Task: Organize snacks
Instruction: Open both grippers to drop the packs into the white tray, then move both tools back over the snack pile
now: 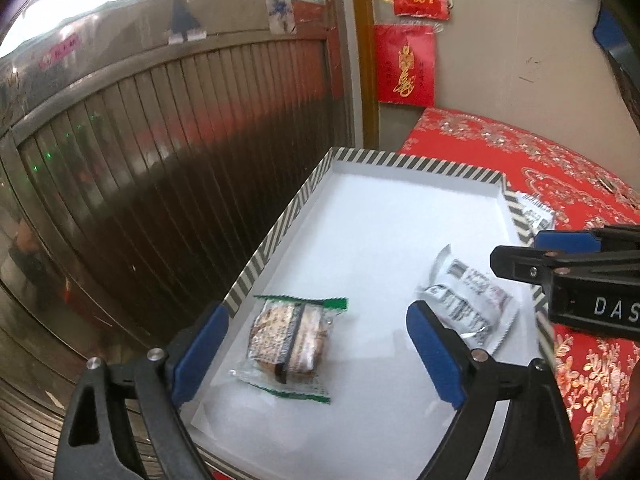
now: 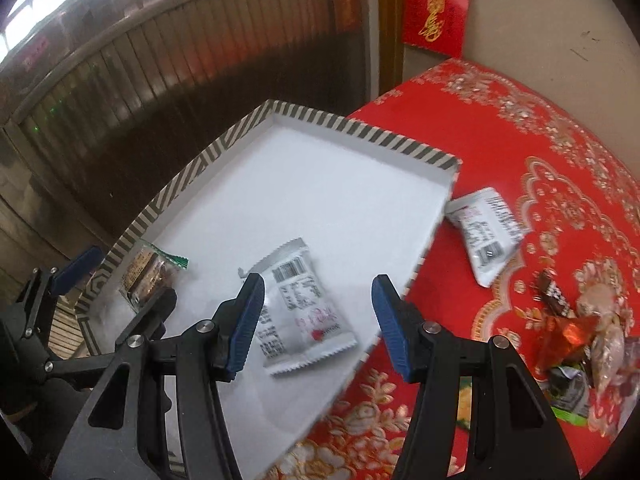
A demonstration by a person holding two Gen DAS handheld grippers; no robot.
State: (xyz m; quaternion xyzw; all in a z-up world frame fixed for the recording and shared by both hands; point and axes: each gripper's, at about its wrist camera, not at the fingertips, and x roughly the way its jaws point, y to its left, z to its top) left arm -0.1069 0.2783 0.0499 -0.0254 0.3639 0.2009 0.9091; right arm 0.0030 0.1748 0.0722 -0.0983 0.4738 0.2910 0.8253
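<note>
A shallow white tray with a black-and-white striped rim (image 1: pixel 280 224) (image 2: pixel 192 176) sits on a red patterned tablecloth (image 2: pixel 520 184). In it lie a clear green-edged cake packet (image 1: pixel 290 344) (image 2: pixel 148 274) and a white printed snack packet (image 1: pixel 468 300) (image 2: pixel 304 312). My left gripper (image 1: pixel 316 344) is open, its fingers either side of the cake packet, above it. My right gripper (image 2: pixel 318 320) is open, just above the white packet; it also shows in the left wrist view (image 1: pixel 560 260). A second white packet (image 2: pixel 486 236) (image 1: pixel 534 212) lies on the cloth beside the tray.
A pile of mixed wrapped snacks (image 2: pixel 580 328) lies on the cloth at the right. A dark slatted metal door (image 1: pixel 160 160) stands beyond the tray's left side. Red paper decorations (image 1: pixel 404 64) hang on the wall behind.
</note>
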